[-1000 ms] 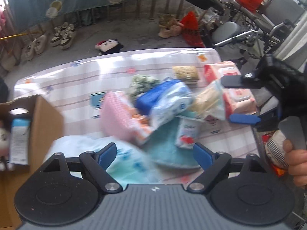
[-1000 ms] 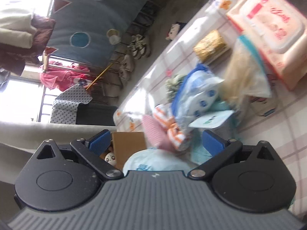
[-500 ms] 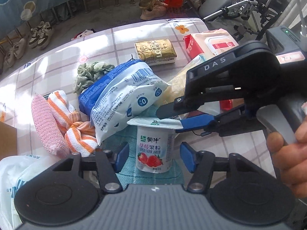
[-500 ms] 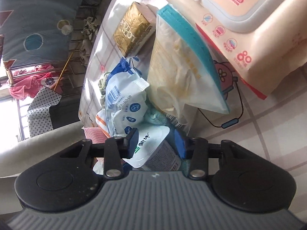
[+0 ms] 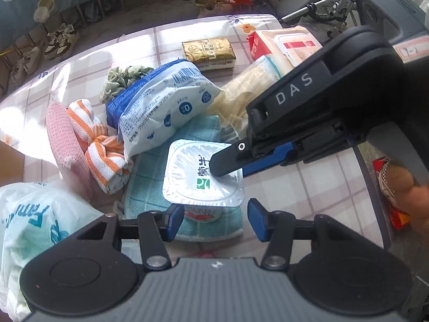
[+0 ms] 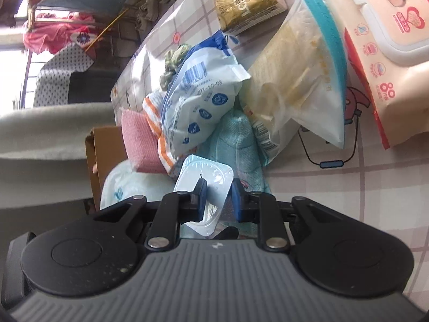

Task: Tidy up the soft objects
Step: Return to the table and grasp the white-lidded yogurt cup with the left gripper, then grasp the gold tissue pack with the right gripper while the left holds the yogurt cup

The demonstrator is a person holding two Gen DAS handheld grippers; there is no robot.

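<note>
Yogurt cup (image 5: 203,179): upright on the teal cloth (image 5: 150,190), among the soft goods mid-table.
Left view only: strawberry label under the foil lid; striped orange towel (image 5: 104,155) left of the cup; person's hand (image 5: 410,187) at the table's right edge.
Right view only: cardboard box (image 6: 107,155) past the table's left edge; wet-wipes pack (image 6: 380,53) toward the right edge.
Left gripper (image 5: 214,221): jaws wide, flanking the cup's base, apart from it.
Right gripper (image 6: 218,201): jaws narrow, pinching the foil lid's rim.
</note>
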